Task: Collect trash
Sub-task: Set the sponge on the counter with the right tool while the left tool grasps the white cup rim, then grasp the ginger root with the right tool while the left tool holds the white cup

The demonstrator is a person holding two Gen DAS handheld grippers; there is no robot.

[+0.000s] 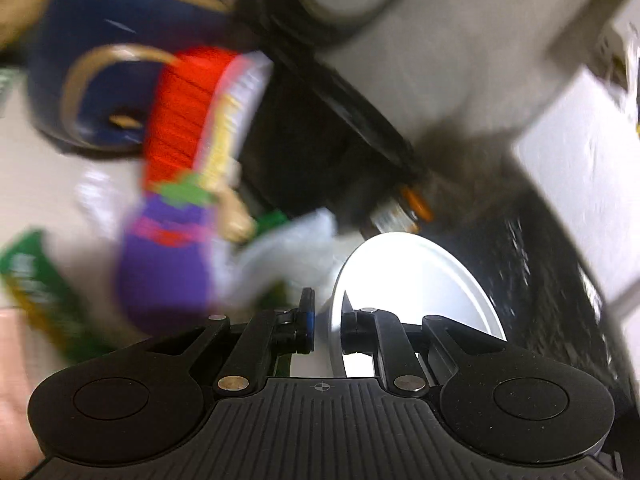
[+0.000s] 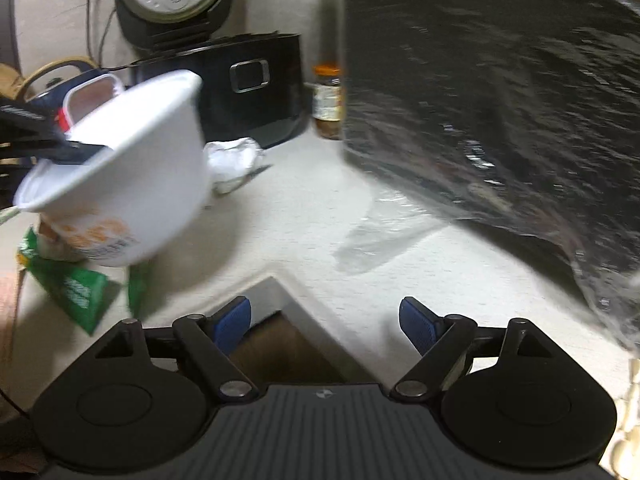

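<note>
The left tool point(image 1: 326, 330) pinches the light, thin-walled white cup point(image 2: 132, 168) at its rim; the right tool point(image 2: 325, 320) is open, empty.

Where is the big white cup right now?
The white cup is tilted in the air at the right wrist view's left, pinched by the left gripper, above the green wrappers.
</note>
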